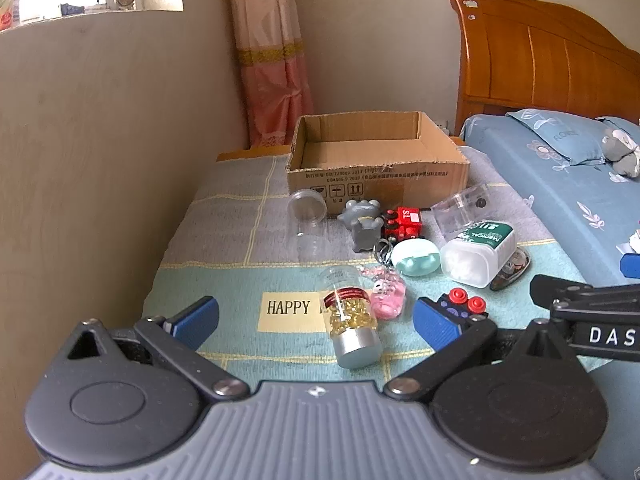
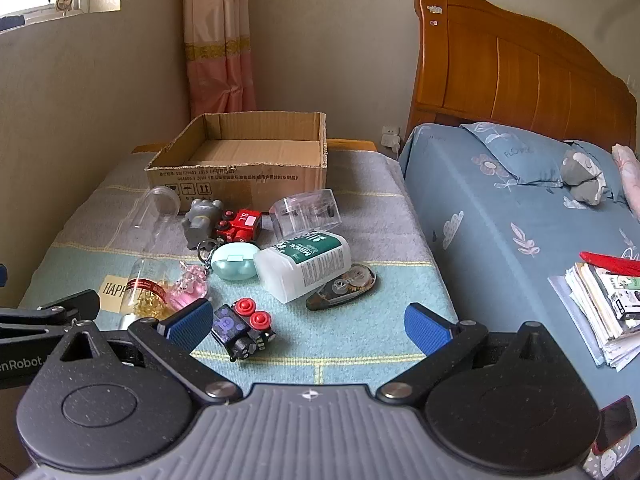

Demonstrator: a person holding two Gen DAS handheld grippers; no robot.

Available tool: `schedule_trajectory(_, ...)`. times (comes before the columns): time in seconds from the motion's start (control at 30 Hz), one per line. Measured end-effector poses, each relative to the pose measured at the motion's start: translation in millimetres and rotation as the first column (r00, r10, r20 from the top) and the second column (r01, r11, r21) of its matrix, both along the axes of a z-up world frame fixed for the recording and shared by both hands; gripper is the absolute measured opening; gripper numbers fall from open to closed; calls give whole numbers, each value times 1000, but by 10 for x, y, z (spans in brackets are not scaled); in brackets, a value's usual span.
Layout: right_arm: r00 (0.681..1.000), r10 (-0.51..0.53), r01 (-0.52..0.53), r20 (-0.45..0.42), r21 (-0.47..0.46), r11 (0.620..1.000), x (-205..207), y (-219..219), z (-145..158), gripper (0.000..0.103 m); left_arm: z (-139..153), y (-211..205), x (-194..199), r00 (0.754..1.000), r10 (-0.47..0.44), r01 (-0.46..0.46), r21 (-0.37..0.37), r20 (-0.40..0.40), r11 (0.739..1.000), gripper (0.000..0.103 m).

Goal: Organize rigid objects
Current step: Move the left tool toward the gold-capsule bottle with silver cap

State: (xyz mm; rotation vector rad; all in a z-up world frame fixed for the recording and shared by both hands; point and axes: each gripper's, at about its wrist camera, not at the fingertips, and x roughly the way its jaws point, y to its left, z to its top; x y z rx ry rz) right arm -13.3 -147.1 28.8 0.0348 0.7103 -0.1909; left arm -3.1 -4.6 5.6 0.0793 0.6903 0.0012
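The capsule bottle [image 1: 352, 320] is framed between the released left jaws; at 9 o'clock of released right jaws, a black toy [image 2: 244, 326] is seen.

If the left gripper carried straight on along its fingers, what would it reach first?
Most likely the capsule bottle, lying on its side on the blanket between the open fingers of the left gripper. The pink keychain lies just right of that line; depth is uncertain.

Empty cardboard box [image 2: 240, 176], small objects [image 2: 280, 260] scattered before it
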Motion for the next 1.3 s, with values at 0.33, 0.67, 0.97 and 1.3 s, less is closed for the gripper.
schedule_trajectory(0.33,1000,-2,2,10,-4,1000,-3,2,30,103,15,-3,19,1000,-6,6,1,-1,1000,102)
schedule_trajectory(0.67,1000,-2,2,12,-1,1000,-1,0,34,103,-2,-15,52,1000,-20,20,-6,-11,1000,102)
schedule_trajectory(0.97,1000,15,-15,12,-6,1000,28,4,2,103,-56,-24,113,998,-68,68,11,-17,998,102)
schedule_trajectory(1.3,995,81,-83,52,32,996,61,-83,-57,103,-339,23,297,979,-193,194,2,-70,981,102)
